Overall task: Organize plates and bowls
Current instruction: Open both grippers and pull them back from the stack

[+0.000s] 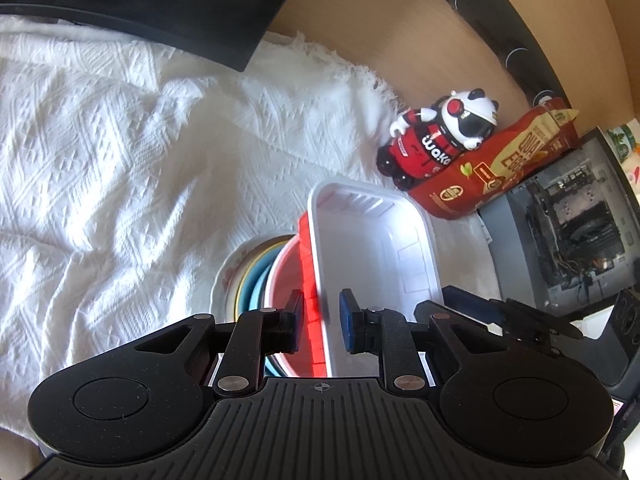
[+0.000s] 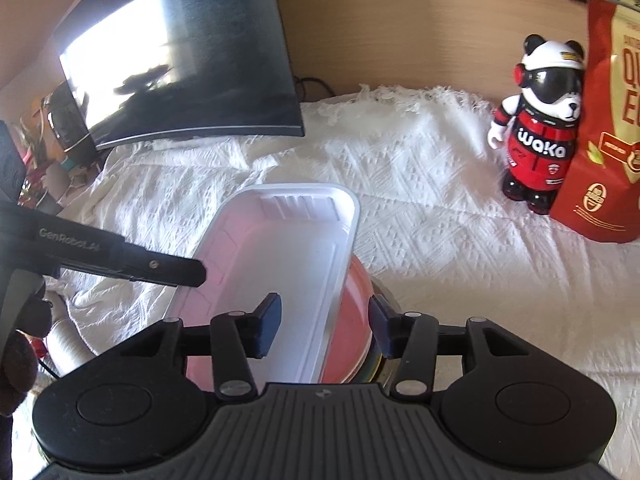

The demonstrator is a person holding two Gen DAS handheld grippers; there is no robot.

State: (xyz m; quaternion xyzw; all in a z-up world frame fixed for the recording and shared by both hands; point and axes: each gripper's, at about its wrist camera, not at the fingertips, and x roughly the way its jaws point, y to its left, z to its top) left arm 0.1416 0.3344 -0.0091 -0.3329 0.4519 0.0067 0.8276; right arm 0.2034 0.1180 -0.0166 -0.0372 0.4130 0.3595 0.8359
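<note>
Nearby, panda figurine [image 2: 538, 128] against red pouch [image 2: 604, 120]

A white tray [image 2: 288, 256] sits tilted on a red bowl [image 2: 352, 320]. Under them are blue and yellow bowls [image 1: 250, 280] on a white plate [image 1: 228, 276].

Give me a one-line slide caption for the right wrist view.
Right gripper open astride the white tray's rim, tray resting on stacked bowls.
</note>
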